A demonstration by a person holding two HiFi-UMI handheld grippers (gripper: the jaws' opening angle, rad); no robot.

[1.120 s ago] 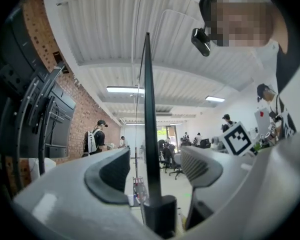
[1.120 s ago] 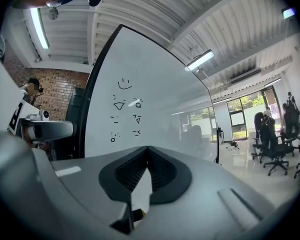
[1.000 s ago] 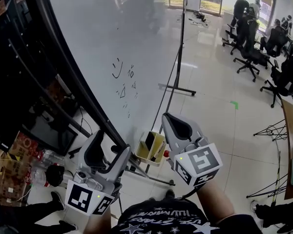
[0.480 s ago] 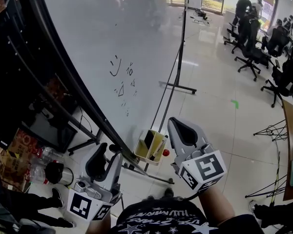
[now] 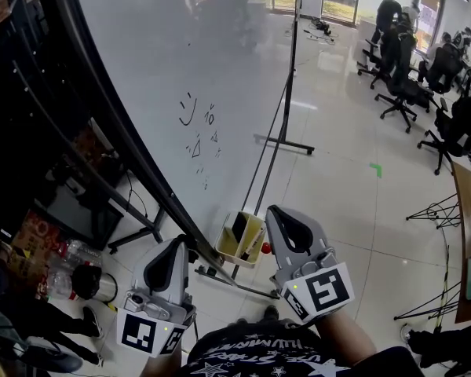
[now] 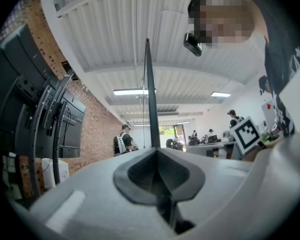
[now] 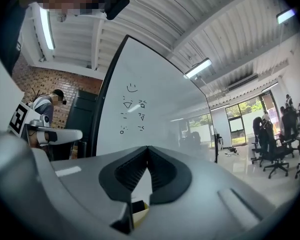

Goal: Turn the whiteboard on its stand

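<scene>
Office floor [image 5: 337,171] below; left gripper [image 6: 156,151] clamps whiteboard [image 5: 180,69] edge.

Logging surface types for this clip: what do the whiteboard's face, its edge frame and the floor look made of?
The whiteboard: smooth glossy white panel, likely coated steel or melamine; it mirrors chairs and carries marker doodles. The frame: dark, thin, probably painted metal or plastic; unclear which. The floor: large pale glossy tiles, with visible joint lines and window glare.

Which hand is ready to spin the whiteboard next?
Probably left. The left hand-held gripper is clamped on the edge of the whiteboard; the right hand-held gripper is shut, empty, off the board.
</scene>
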